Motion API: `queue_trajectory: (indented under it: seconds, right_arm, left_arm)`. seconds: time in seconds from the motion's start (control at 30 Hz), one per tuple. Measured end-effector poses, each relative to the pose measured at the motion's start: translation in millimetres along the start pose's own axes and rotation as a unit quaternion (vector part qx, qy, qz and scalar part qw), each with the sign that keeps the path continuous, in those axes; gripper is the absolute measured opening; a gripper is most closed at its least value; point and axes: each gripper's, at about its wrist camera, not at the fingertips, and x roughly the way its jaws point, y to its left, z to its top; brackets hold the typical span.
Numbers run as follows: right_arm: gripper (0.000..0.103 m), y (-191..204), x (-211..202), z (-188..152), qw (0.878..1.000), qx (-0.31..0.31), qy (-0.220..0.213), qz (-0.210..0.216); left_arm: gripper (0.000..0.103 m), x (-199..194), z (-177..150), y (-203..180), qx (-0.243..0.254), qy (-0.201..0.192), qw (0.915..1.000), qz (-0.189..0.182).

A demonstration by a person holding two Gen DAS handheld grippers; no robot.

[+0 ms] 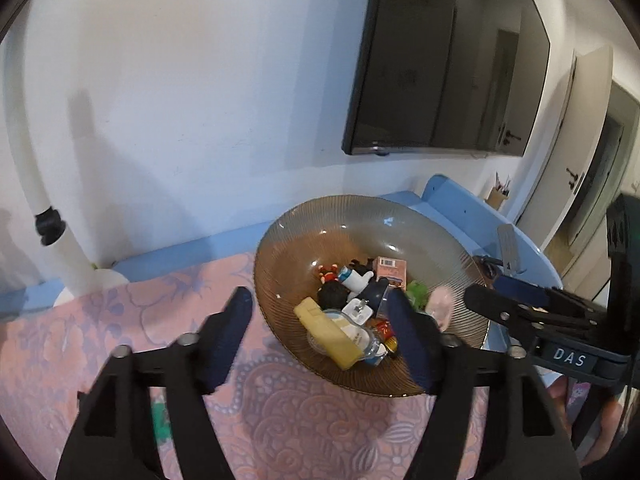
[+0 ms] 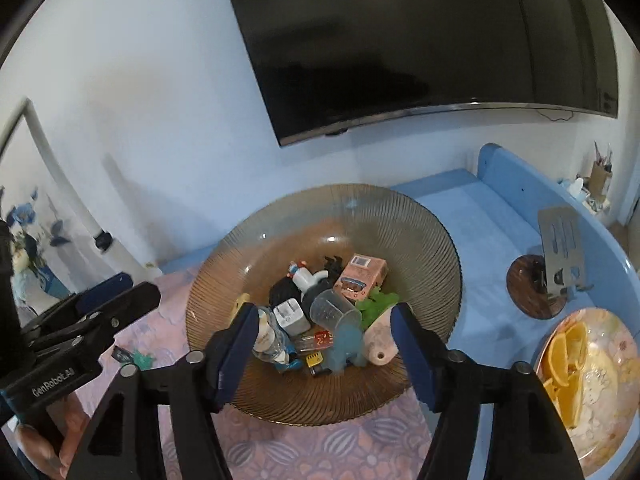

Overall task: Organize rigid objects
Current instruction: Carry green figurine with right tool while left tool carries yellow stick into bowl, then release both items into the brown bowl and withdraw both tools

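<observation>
We hold both grippers, left [image 1: 320, 332] and right [image 2: 324, 344], fingers spread and empty, over the bowl [image 2: 280, 232] of small objects.

You are working in a home, likely a living room or bedroom. A dark flat television [image 2: 420, 40] hangs on the white wall. Below it stands a blue table [image 2: 472, 216] under a pink floral cloth [image 1: 132, 320]. Right of the television, a plate of orange slices [image 2: 568, 364] sits near a pencil cup [image 2: 600, 176]. Farther right are interior doors [image 1: 560, 152].
</observation>
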Motion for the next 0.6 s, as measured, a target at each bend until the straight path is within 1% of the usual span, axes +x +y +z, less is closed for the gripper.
queue_trajectory:
  seconds: [0.07, 0.17, 0.27, 0.33, 0.5, 0.6]
  right_arm:
    - [0.067, -0.7, -4.4, -8.1, 1.000, -0.004, 0.001, 0.000]
    - [0.067, 10.0, -9.4, -18.4, 1.000, -0.021, 0.004, -0.007]
    - [0.071, 35.9, -13.0, -29.9, 0.999, -0.043, 0.012, 0.005]
    - [0.077, 58.6, -16.0, -41.2, 0.998, -0.062, 0.015, 0.015]
    - [0.077, 118.8, -17.9, -73.8, 0.993, -0.109, 0.027, 0.045]
    - [0.077, 148.6, -13.2, -94.5, 0.988, -0.144, 0.033, 0.035]
  left_arm:
    - [0.075, -10.3, -4.9, 8.7, -0.005, -0.002, 1.0000, 0.005]
    - [0.079, -30.0, -16.6, 27.6, -0.019, -0.009, 0.9995, 0.022]
    - [0.085, -60.0, -37.7, 52.5, -0.037, -0.017, 0.9982, 0.044]
    - [0.086, -80.3, -55.1, 70.0, -0.050, -0.022, 0.9969, 0.057]
    - [0.094, -117.6, -100.2, 108.0, -0.073, -0.012, 0.9931, 0.091]
    - [0.100, -133.0, -132.5, 128.9, -0.082, -0.004, 0.9895, 0.119]
